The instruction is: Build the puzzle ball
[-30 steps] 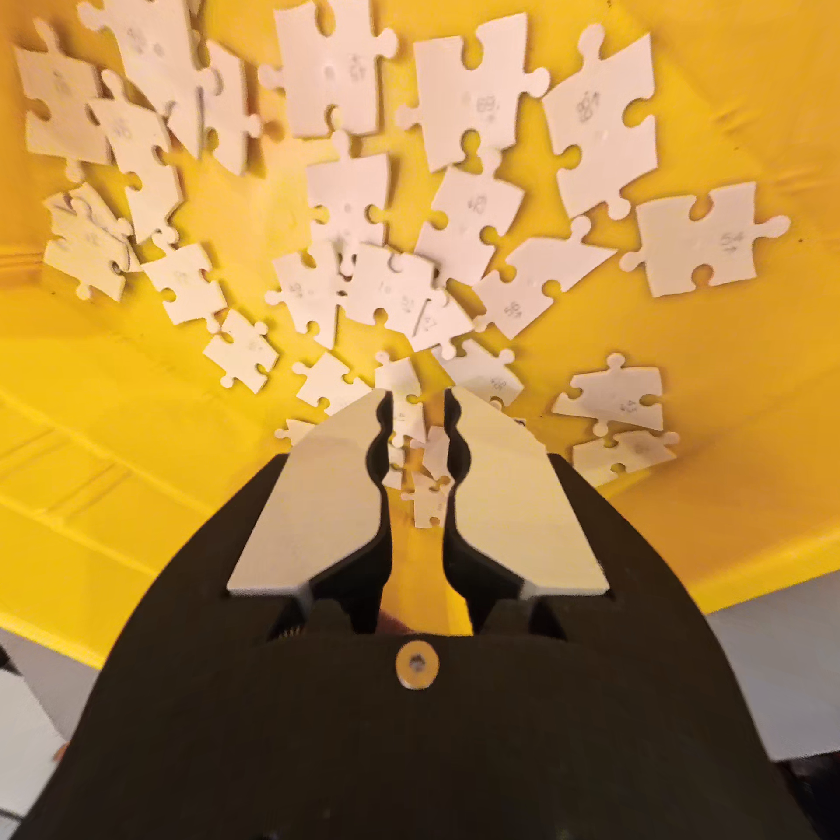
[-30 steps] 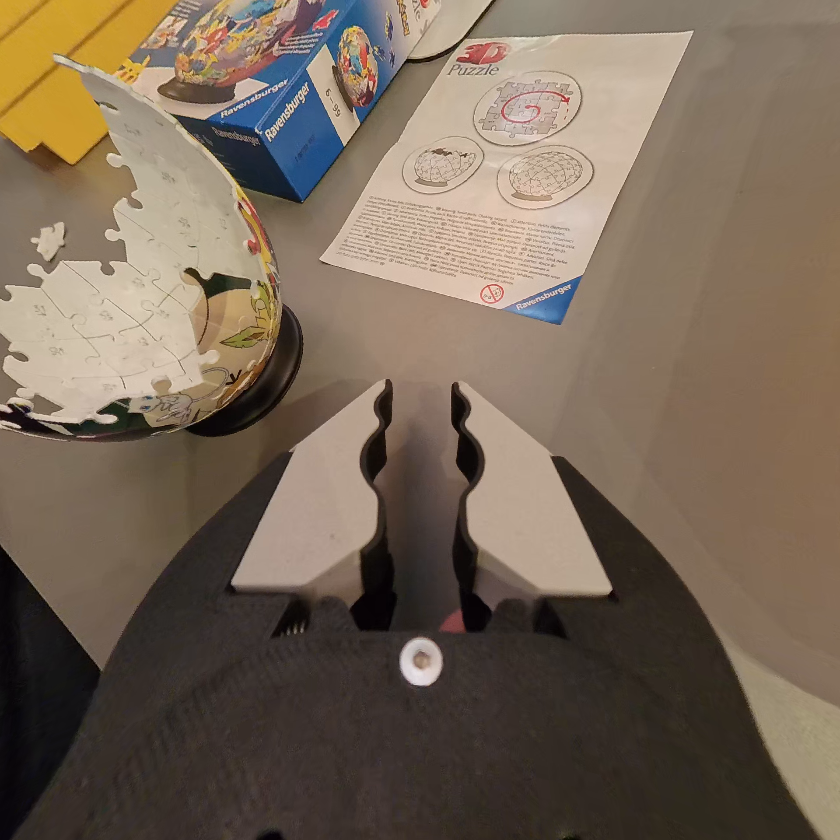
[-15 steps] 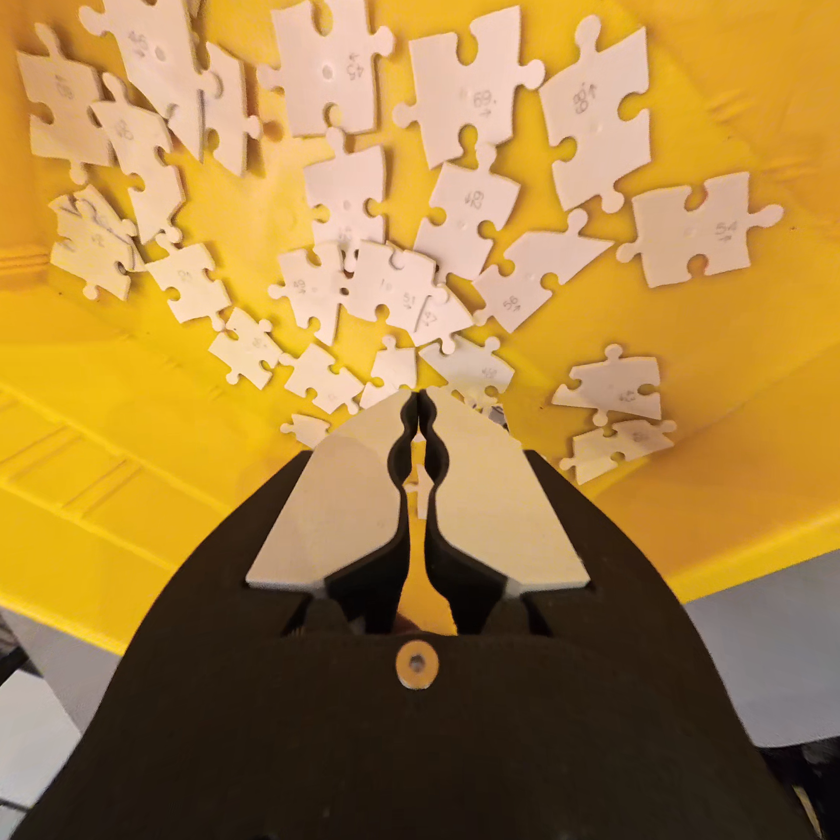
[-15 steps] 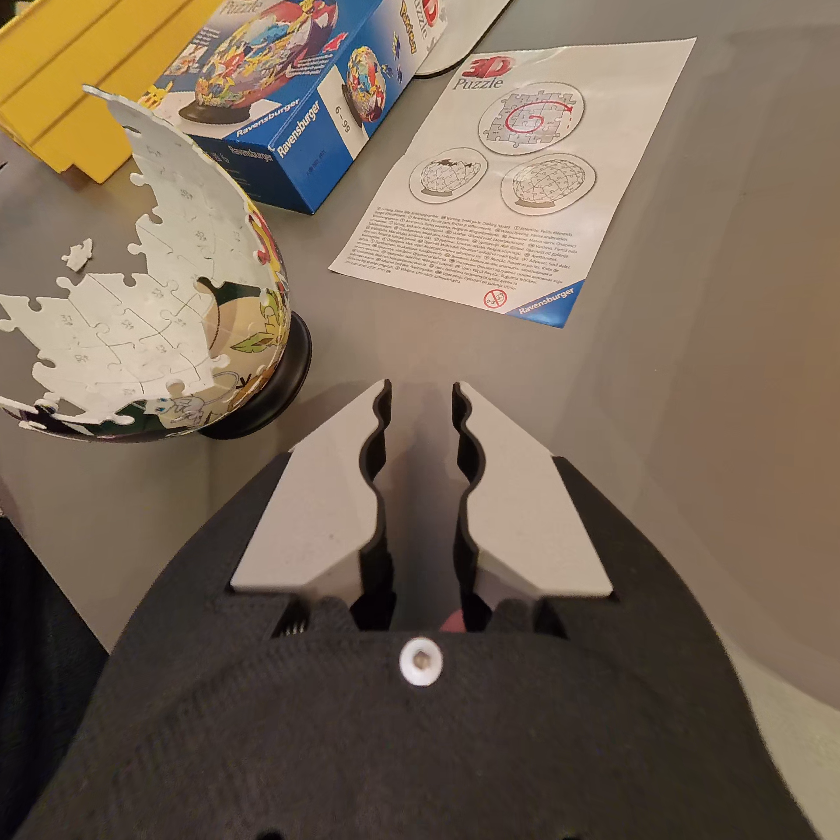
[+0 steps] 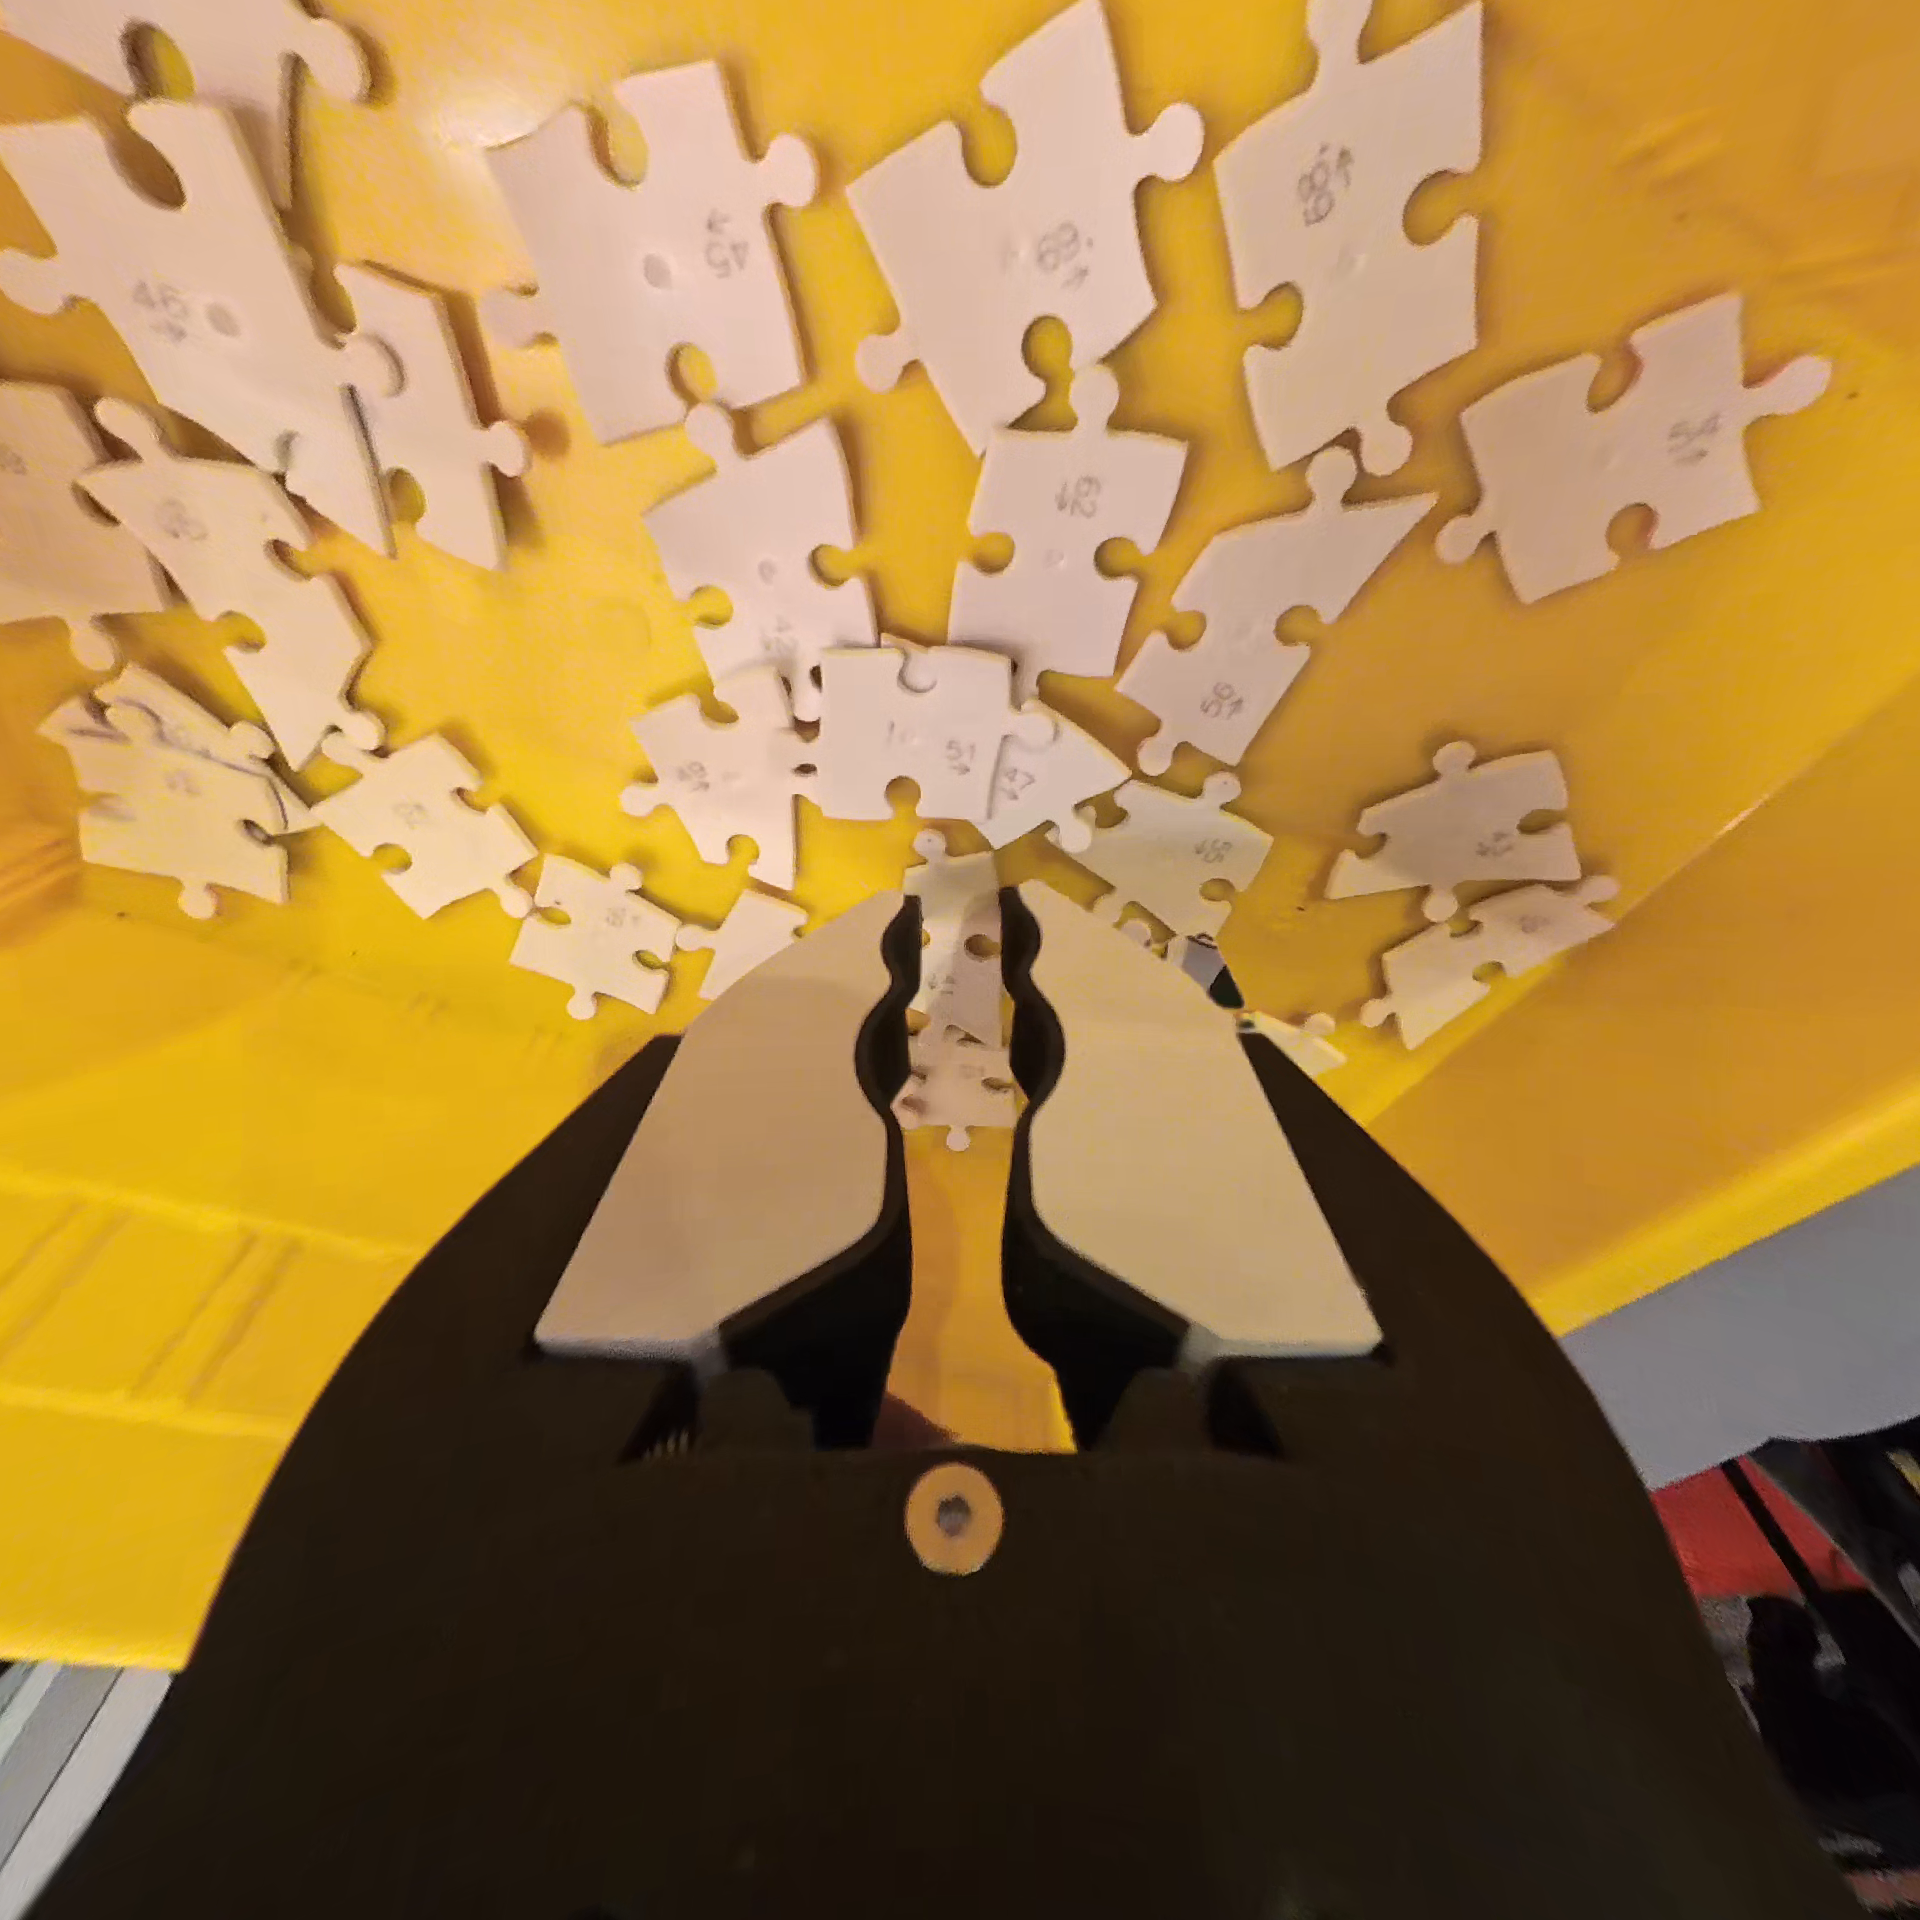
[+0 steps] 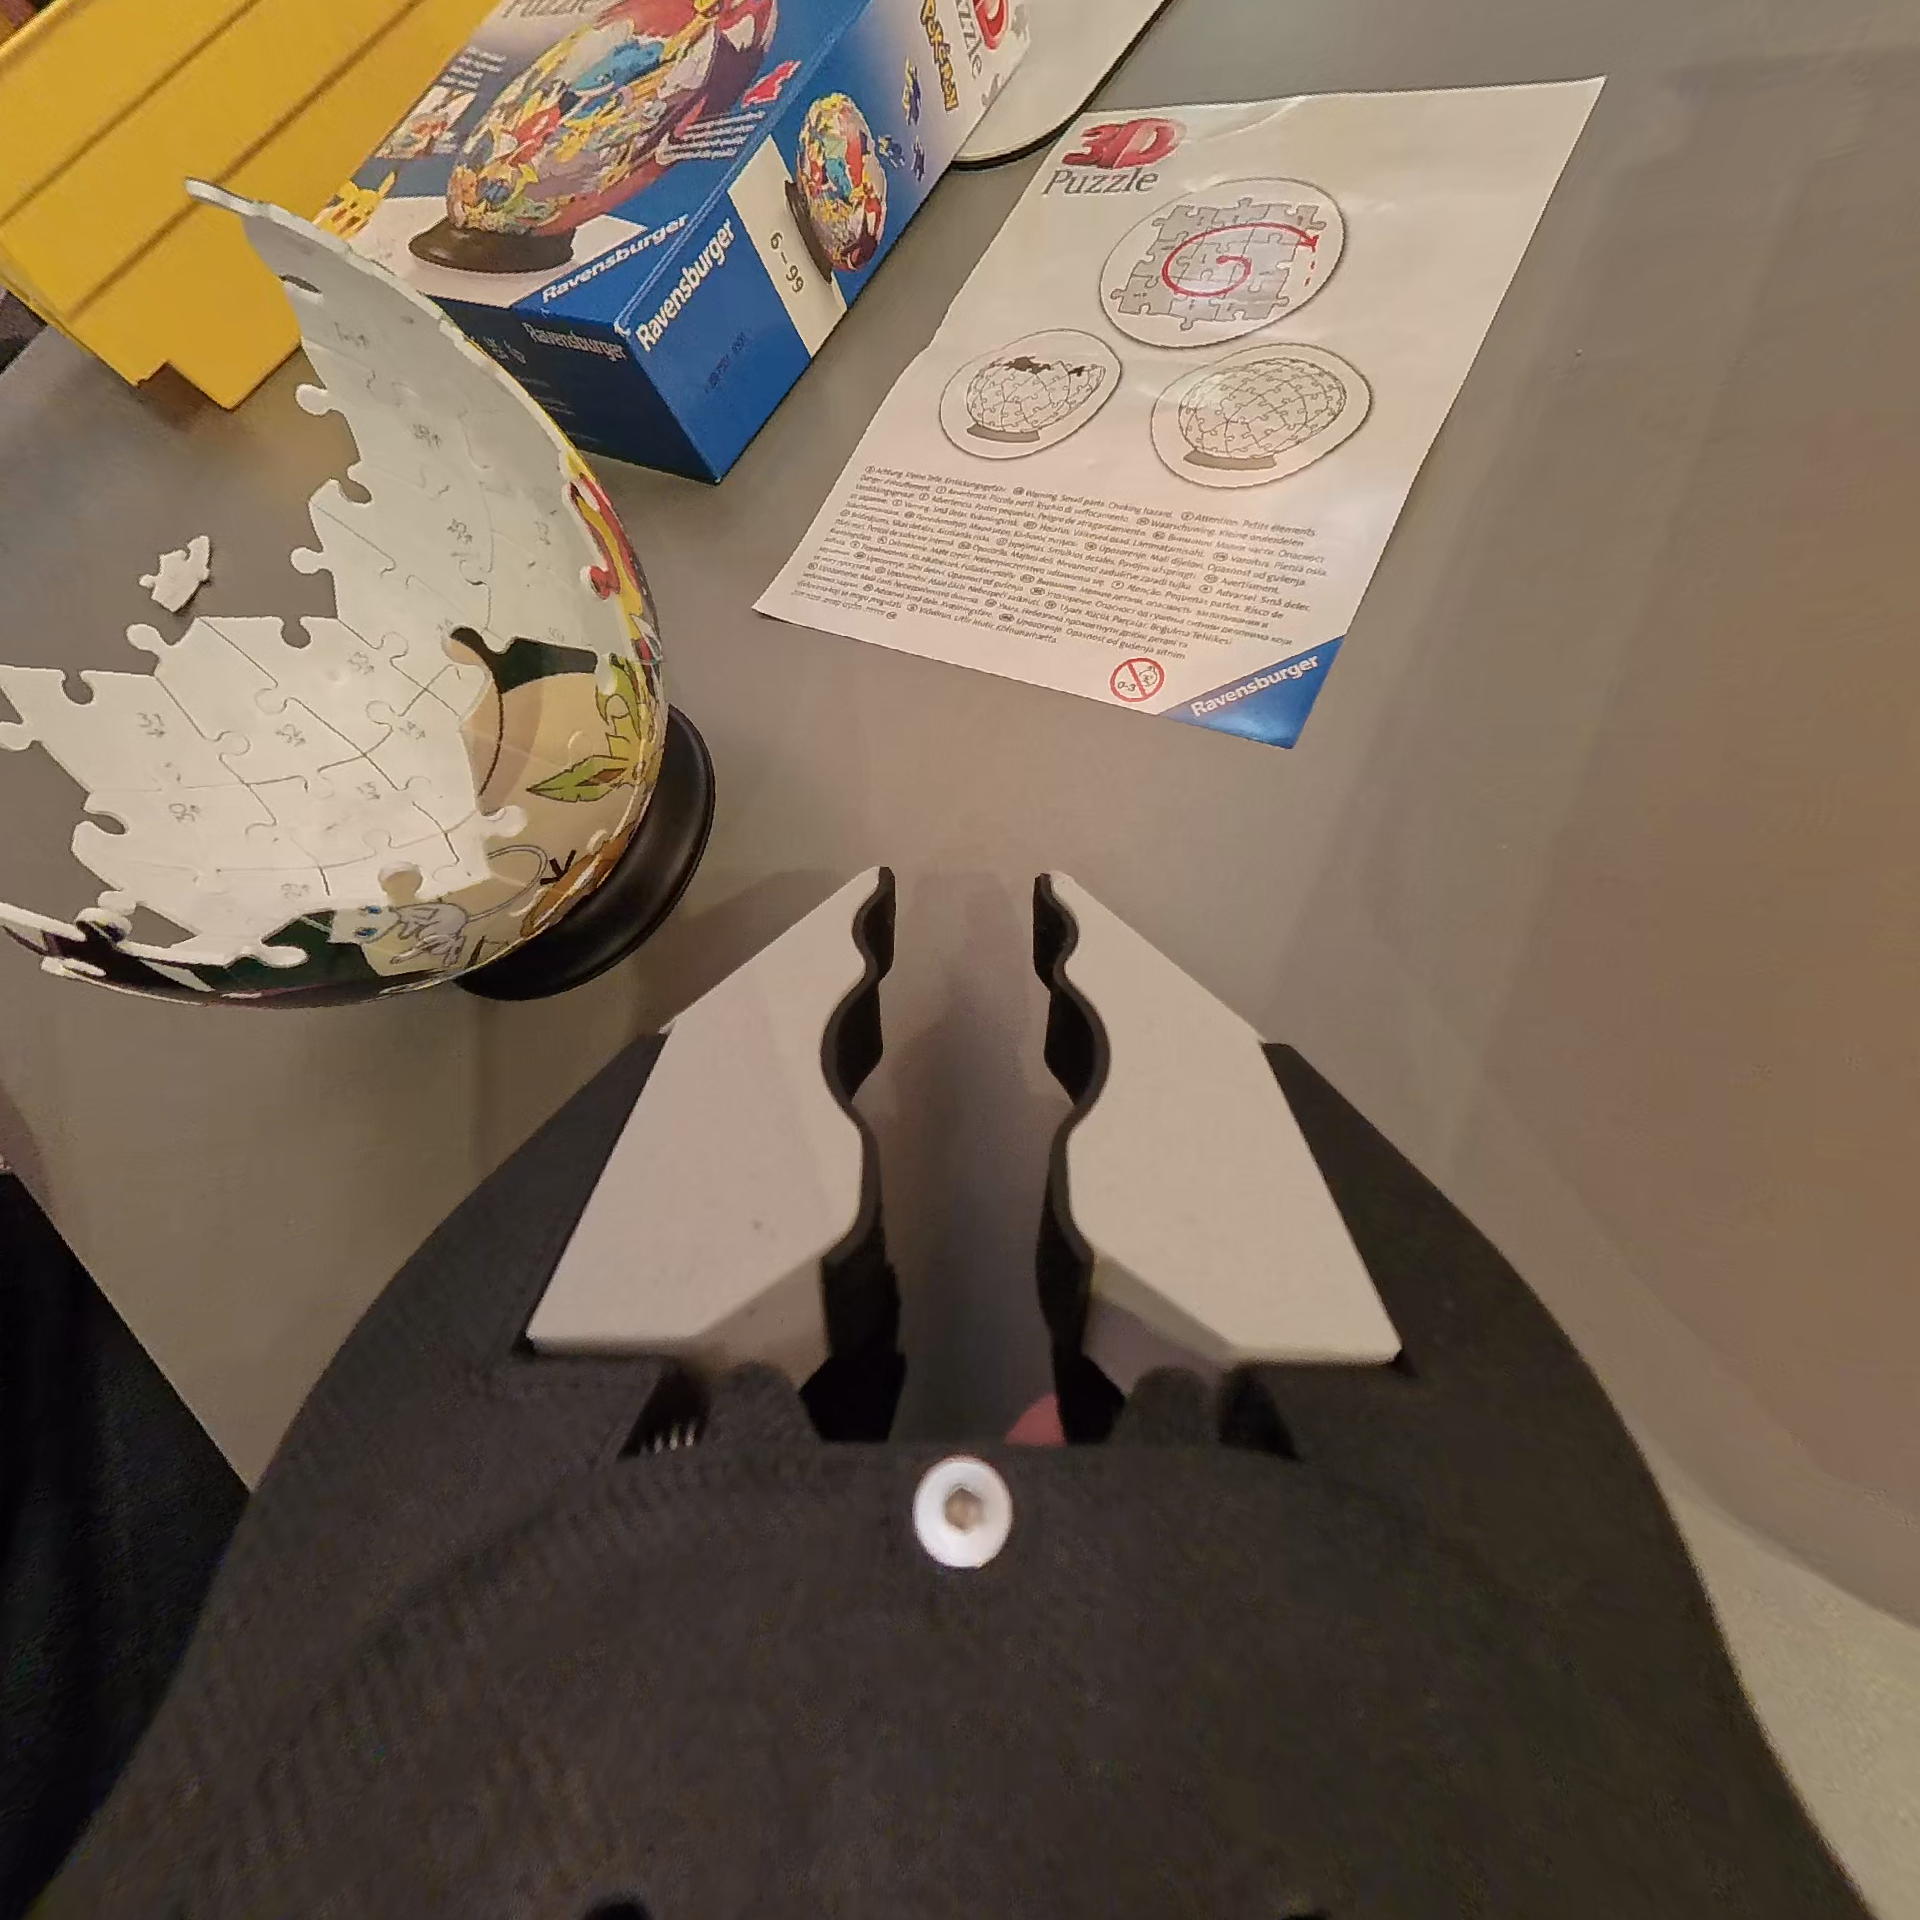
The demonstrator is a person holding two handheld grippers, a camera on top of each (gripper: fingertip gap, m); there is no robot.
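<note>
While the left hand-held gripper (image 5: 961, 909), released, hovers over loose pieces (image 5: 914, 743) in the yellow tray (image 5: 312, 1091), the right hand-held gripper (image 6: 964, 878) waits empty beside the half-built puzzle ball (image 6: 343, 665); next, pinching one piece.

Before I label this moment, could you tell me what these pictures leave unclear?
- Left gripper: whether it grips the piece between its fingers; they hide the contact.
- Ball: its left side is cut off by the right wrist view's edge.
- Box: top cut off there.
</note>
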